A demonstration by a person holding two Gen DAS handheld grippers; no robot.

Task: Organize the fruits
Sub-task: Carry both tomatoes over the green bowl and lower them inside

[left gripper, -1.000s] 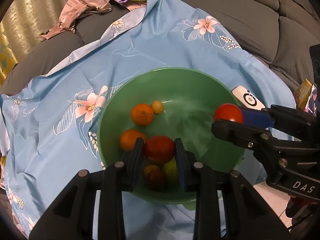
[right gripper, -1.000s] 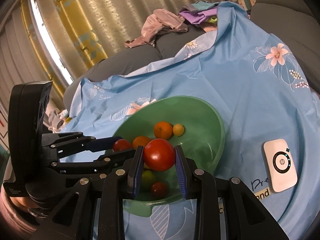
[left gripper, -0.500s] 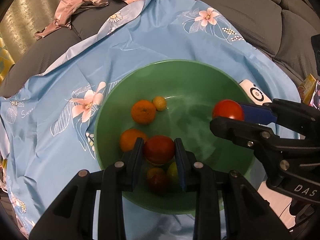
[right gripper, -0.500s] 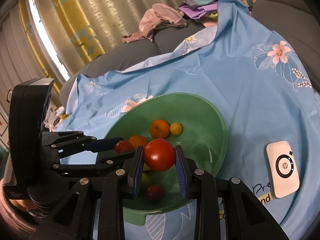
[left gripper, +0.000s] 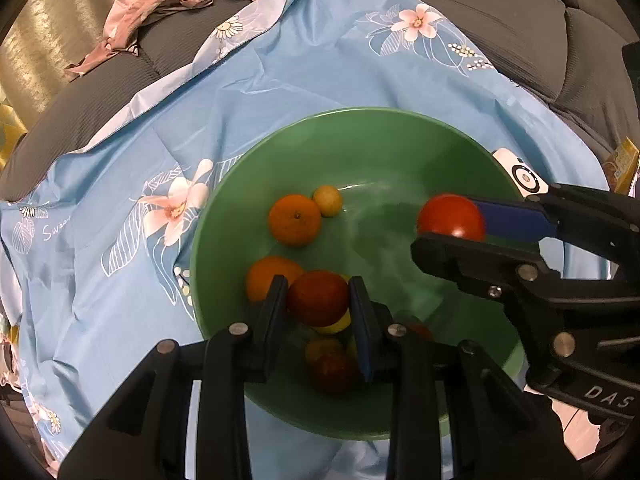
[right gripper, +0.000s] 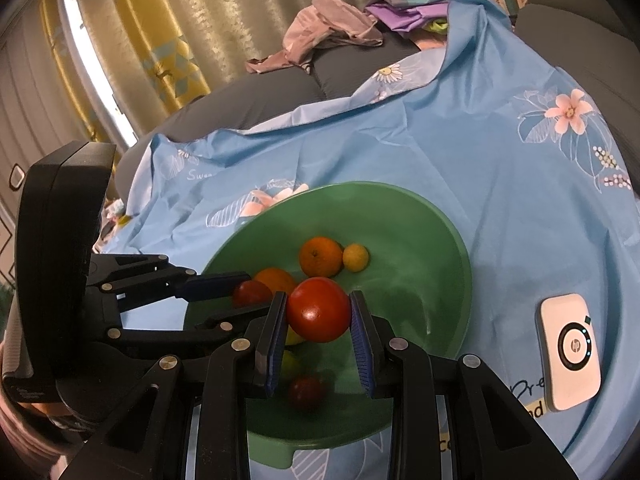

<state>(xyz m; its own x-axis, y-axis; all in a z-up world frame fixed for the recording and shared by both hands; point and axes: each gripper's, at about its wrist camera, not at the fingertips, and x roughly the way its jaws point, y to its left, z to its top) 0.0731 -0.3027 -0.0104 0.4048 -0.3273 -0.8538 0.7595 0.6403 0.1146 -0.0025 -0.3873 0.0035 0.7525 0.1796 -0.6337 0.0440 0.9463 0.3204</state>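
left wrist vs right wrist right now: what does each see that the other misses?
Left wrist only: a yellow packet at the far right edge, and the grey sofa cushions behind the cloth.

Right wrist only: the curtains, the window frame, and the whole white HP device, which the left view clips.

Both: the green bowl with oranges and small fruits, the blue floral cloth, the clothes pile, and each tool shut on a red tomato, left tool, right tool.
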